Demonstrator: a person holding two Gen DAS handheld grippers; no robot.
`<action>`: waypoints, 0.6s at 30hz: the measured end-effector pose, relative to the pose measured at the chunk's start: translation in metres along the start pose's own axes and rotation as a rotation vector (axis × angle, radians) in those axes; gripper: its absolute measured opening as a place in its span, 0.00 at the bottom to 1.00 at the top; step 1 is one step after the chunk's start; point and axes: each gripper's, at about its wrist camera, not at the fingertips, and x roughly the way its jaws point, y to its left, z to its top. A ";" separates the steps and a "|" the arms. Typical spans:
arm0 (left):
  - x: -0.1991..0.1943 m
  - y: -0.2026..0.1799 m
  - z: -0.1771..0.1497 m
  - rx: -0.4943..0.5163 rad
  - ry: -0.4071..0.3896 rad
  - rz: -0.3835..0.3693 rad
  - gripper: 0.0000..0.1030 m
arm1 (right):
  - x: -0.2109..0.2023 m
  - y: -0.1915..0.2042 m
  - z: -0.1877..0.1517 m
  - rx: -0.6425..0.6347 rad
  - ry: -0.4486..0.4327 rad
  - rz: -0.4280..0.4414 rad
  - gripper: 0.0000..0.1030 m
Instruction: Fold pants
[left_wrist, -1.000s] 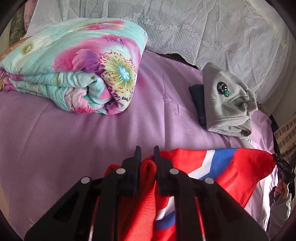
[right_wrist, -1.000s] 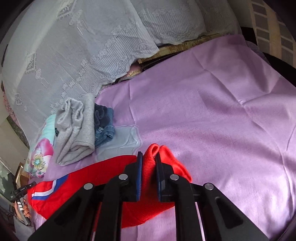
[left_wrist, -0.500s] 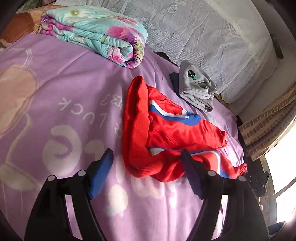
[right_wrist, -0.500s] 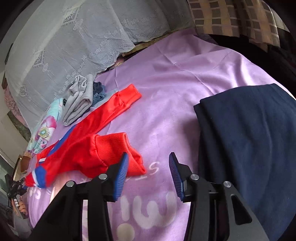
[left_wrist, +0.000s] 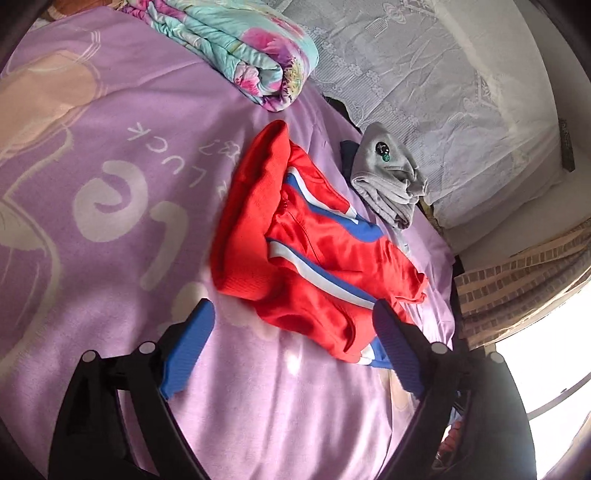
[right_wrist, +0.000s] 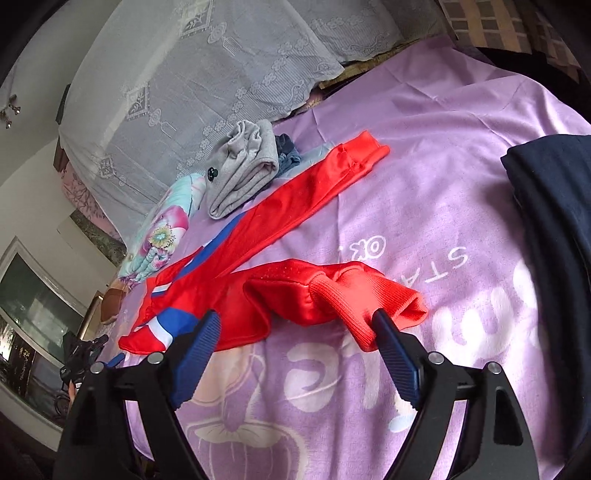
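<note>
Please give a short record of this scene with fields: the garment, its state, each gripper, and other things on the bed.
garment: red pants with blue and white stripes
state: lying loose and unfolded on the purple bed sheet
left gripper: open, holding nothing
right gripper: open, near one ribbed cuff
other things: folded grey garment, floral quilt, dark navy cloth

1. The red cloth pants with blue and white stripes (left_wrist: 314, 254) look smooth with a slight sheen; the cuff (right_wrist: 373, 299) is ribbed knit.
2. The lilac printed bed sheet (left_wrist: 110, 184) is soft, matt fabric.
3. The fingers' blue pads (right_wrist: 195, 354) are ridged, matt plastic.
</note>
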 end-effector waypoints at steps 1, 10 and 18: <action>0.011 -0.004 0.000 0.004 0.021 0.024 0.88 | -0.001 -0.001 -0.002 0.017 0.003 0.009 0.83; 0.044 -0.009 0.002 0.047 0.034 0.094 0.20 | 0.007 -0.006 -0.016 0.155 0.049 0.094 0.87; 0.008 0.034 0.013 -0.017 0.058 0.075 0.14 | -0.033 -0.011 -0.008 0.159 0.030 0.026 0.87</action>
